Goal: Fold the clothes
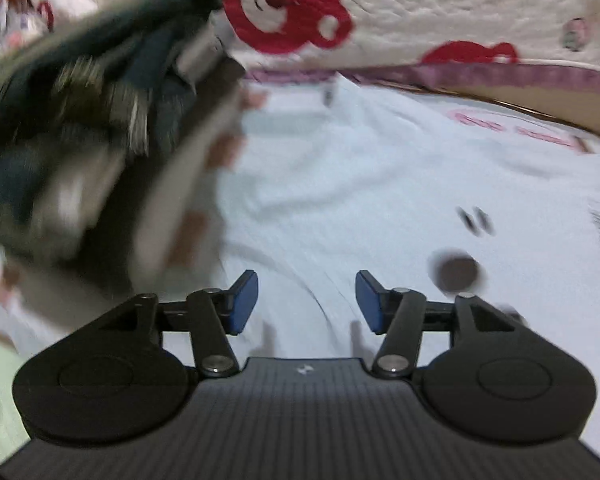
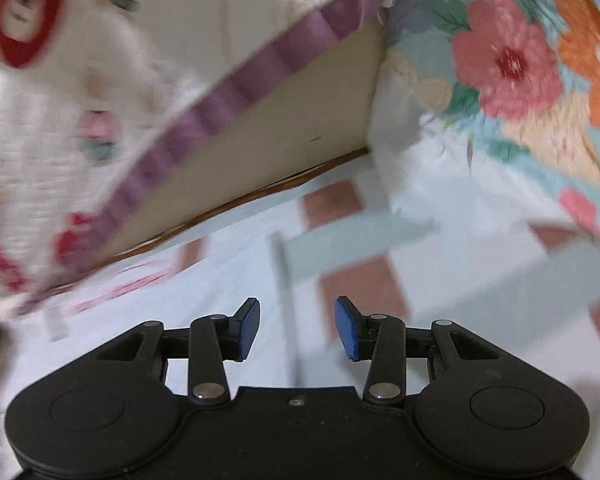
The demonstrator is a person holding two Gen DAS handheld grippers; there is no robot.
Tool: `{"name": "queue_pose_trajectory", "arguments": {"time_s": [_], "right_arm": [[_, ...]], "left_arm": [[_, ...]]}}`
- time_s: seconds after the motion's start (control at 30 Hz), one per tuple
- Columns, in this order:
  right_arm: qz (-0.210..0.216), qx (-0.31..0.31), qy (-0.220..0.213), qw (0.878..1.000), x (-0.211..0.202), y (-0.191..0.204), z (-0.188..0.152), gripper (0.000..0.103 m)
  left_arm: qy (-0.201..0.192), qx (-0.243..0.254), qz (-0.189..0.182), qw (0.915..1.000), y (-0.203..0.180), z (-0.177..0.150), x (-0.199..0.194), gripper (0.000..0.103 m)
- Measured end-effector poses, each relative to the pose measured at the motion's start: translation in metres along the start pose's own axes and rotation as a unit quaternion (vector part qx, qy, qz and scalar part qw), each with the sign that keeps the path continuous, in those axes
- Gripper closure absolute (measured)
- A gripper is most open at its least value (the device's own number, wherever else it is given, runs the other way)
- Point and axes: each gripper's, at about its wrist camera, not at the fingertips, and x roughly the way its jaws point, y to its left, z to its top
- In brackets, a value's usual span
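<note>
- Our left gripper (image 1: 306,302) has its jaws wide apart, holding nothing, poised over a white garment (image 1: 380,184).
- The garment spreads ahead of and beneath these jaws, creased, with pink lettering far ahead to the right and a dark round mark just right of the jaws.
- Our right gripper (image 2: 296,328) also has its jaws wide and empty, above pale cloth with brown and grey-green blocks (image 2: 356,240); blur hides whether this is clothing or bedding.
- A dark blurred shape (image 1: 100,128) looms up and left of our left jaws; we cannot identify it.
- We judge the garment light, soft and limp: pinch an edge or corner, expecting sag.
</note>
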Motion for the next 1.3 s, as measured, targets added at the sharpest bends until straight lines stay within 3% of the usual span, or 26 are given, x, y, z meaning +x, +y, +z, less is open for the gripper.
{"name": "queue_pose_trajectory", "arguments": {"time_s": [0.07,0.23,0.4,0.53,0.7,0.93,1.03,1.1,1.13,1.2,1.23,1.3], "right_arm": [[0.022,0.002,0.007,1.000,-0.038,0.004,-0.028,0.050],[0.013,0.023,0.037,0.999,-0.115,0.005,-0.124,0.049],[-0.003,0.080,0.032,0.996,-0.173,-0.009,-0.195,0.049],[-0.002,0.086,0.043,0.995,-0.178,-0.016,-0.219,0.049],[0.005,0.142,0.019,0.990,-0.167,-0.026,-0.235,0.049],[-0.051,0.181,0.000,0.982,-0.175,-0.023,-0.246,0.050],[-0.046,0.168,-0.018,0.985,-0.186,-0.016,-0.257,0.046],[0.006,0.190,-0.037,0.981,-0.184,-0.022,-0.260,0.046],[0.031,0.205,-0.042,0.977,-0.178,-0.028,-0.260,0.047],[0.063,0.215,-0.055,0.973,-0.171,-0.035,-0.257,0.067],[0.063,0.199,-0.064,0.976,-0.172,-0.032,-0.252,0.100],[0.061,0.154,-0.093,0.982,-0.184,-0.023,-0.242,0.099]], "left_arm": [[0.012,-0.009,-0.024,0.9996,-0.002,-0.020,-0.017,0.049],[0.030,-0.006,0.032,0.9990,0.002,-0.079,-0.047,0.049],[0.043,-0.042,0.041,0.9973,0.020,-0.122,-0.077,0.043],[0.049,-0.066,0.052,0.9953,0.031,-0.145,-0.083,0.043],[0.050,-0.091,0.063,0.9926,0.037,-0.154,-0.087,0.042],[0.035,-0.130,0.110,0.9848,0.047,-0.157,-0.102,0.042],[0.038,-0.170,0.104,0.9792,0.061,-0.167,-0.111,0.042],[0.041,-0.197,0.081,0.9761,0.070,-0.174,-0.114,0.042],[0.043,-0.215,0.063,0.9737,0.075,-0.178,-0.114,0.042],[0.042,-0.258,0.019,0.9650,0.083,-0.186,-0.115,0.042],[0.042,-0.277,0.000,0.9600,0.085,-0.190,-0.115,0.042],[0.041,-0.305,-0.029,0.9510,0.088,-0.195,-0.118,0.042]]}}
